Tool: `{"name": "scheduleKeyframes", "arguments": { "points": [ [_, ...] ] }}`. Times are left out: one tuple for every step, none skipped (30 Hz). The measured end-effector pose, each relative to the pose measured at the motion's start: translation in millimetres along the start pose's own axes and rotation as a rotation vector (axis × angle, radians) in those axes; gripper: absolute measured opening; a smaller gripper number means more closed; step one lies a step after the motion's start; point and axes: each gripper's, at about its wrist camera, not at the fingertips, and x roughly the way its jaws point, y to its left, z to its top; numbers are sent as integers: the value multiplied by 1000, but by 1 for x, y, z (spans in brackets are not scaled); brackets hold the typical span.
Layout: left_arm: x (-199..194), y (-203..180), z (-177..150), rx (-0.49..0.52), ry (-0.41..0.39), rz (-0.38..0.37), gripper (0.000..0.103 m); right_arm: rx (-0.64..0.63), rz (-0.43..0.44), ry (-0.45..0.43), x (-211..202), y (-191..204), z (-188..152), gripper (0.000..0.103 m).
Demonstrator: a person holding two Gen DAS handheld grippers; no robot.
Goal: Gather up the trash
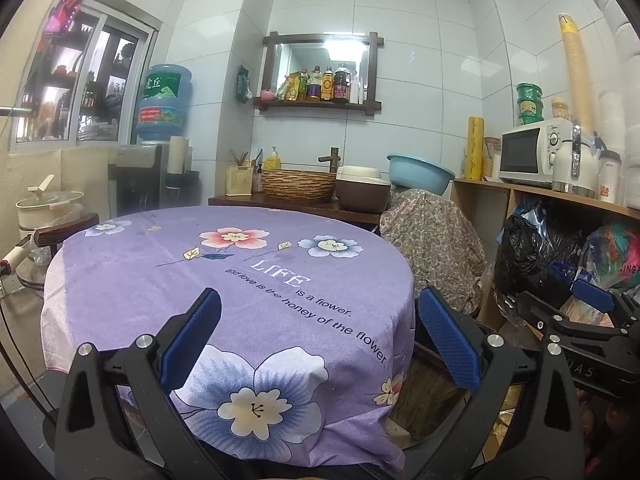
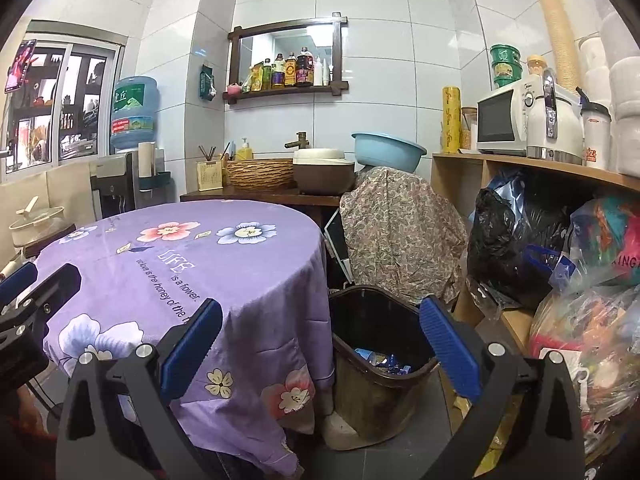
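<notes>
A round table with a purple flowered cloth (image 1: pixel 224 280) fills the left wrist view; no loose items show on it. My left gripper (image 1: pixel 320 336) is open and empty above the table's near edge. A dark brown trash bin (image 2: pixel 376 364) stands on the floor right of the table (image 2: pixel 192 264), with blue wrappers (image 2: pixel 384 360) inside. My right gripper (image 2: pixel 320 340) is open and empty, held above and in front of the bin. The right gripper also shows at the right edge of the left wrist view (image 1: pixel 576 316), and the left gripper at the left edge of the right wrist view (image 2: pixel 36 292).
A wooden shelf (image 2: pixel 520 160) on the right holds a microwave (image 2: pixel 504 120) and kettle, with full plastic bags (image 2: pixel 516 240) beneath. A cloth-covered object (image 2: pixel 400 240) with a blue basin (image 2: pixel 386 150) stands behind the bin. A water dispenser (image 1: pixel 140 176) and sink counter stand behind the table.
</notes>
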Motion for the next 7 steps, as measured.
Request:
{"name": "scheduleKeyframes", "arguments": {
  "points": [
    [0,0,0,0,1,1,97,0,0,0,0,0,0,98],
    [0,0,0,1,1,1,97,0,0,0,0,0,0,98],
    [0,0,-1,1,2,2,97,2,1,0,0,-1,0,98],
    [0,0,0,0,3,2,97,1,1,0,0,-1,0,98],
    [0,0,-1,1,4,2,97,1,1,0,0,-1,0,98],
    [0,0,-1,1,4,3,97,0,2,1,0,-1,0,98],
    [0,1,0,1,3,3,97,1,1,2,0,0,0,98]
  ]
}}
